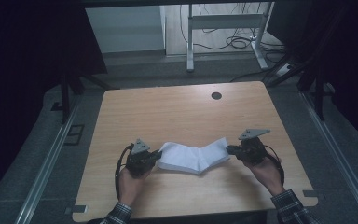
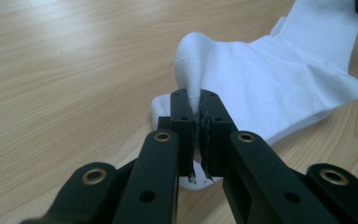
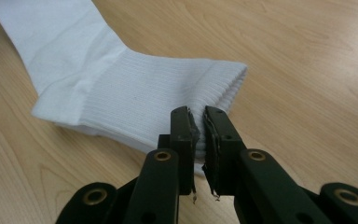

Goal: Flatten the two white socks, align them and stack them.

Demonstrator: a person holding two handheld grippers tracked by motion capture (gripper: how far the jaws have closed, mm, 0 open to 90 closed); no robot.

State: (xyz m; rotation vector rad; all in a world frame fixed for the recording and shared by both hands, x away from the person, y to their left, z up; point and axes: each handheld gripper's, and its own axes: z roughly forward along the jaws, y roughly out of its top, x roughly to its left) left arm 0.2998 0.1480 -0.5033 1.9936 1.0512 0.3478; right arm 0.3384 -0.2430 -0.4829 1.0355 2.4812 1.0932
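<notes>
Pinching white sock (image 1: 193,157) toe, left hand-held gripper (image 2: 199,116) clamped, right hand-held gripper (image 3: 199,126) clamped on cuff

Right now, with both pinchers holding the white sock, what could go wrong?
1. The left gripper pinches only a thin fold at the toe of the white sock, so that fold might slip out if pulled.
2. The right gripper grips just the edge of the ribbed cuff; tugging the two apart could stretch it or pull it free.
3. The sock sags between them on the table and could drag.
</notes>
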